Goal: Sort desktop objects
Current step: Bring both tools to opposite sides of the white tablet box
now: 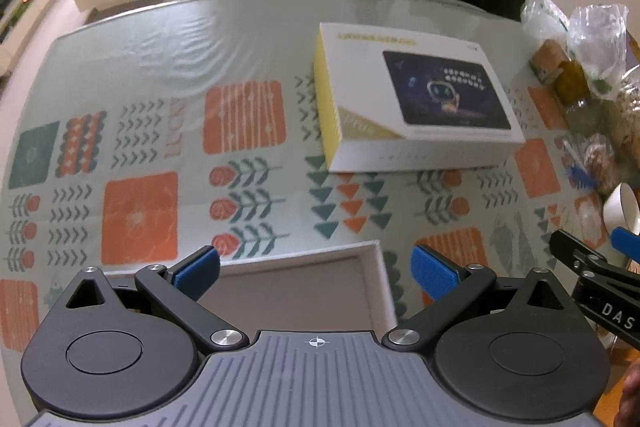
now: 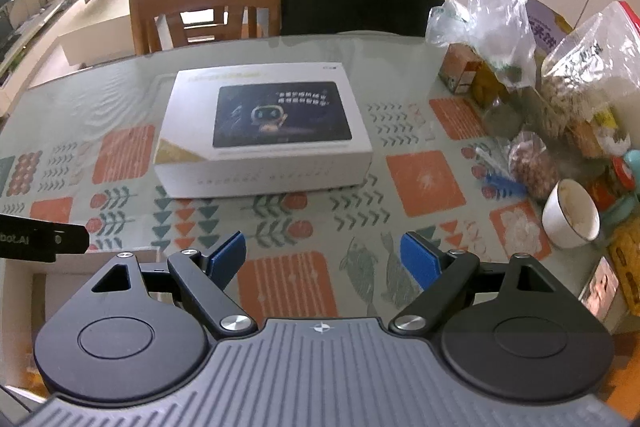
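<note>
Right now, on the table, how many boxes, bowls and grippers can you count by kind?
Closed white product box: 1
Open shallow box, near edge: 1
White bowl: 1
Grippers, left gripper and right gripper, both open and holding nothing: 2
Total: 5
The bagged food pile at the right is too jumbled to count.

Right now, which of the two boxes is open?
The shallow box just under the left gripper is open and lidless; the white box with the robot picture farther back is closed.
</note>
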The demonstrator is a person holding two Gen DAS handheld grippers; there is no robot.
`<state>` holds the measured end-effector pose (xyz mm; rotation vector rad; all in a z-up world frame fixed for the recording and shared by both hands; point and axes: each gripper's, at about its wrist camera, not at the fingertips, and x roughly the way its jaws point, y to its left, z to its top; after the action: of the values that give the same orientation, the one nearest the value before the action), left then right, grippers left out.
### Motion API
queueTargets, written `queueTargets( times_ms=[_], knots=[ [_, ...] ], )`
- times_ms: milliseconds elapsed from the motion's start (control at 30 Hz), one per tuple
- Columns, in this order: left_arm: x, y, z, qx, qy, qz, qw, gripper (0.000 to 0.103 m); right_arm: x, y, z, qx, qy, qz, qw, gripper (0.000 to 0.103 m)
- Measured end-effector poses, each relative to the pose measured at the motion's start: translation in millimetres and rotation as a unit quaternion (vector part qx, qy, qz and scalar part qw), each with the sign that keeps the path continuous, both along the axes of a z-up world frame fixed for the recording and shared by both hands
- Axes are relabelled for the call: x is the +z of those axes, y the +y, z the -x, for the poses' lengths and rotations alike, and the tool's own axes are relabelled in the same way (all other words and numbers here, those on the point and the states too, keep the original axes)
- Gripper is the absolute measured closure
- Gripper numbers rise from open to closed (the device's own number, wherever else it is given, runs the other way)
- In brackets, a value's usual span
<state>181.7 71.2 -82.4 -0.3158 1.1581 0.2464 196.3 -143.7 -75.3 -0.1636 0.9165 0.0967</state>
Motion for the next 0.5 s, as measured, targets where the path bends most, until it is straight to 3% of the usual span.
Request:
queueTargets(
  times_ms=[500],
  knots=[
    [-9.3, -26.9, -44.8, 0.035, 0.02, -0.01, 0.9991, 0.0, -10.1, -27.6, -66.4, 0.036, 0.007, -0.01, 0.999, 0.0]
  ],
)
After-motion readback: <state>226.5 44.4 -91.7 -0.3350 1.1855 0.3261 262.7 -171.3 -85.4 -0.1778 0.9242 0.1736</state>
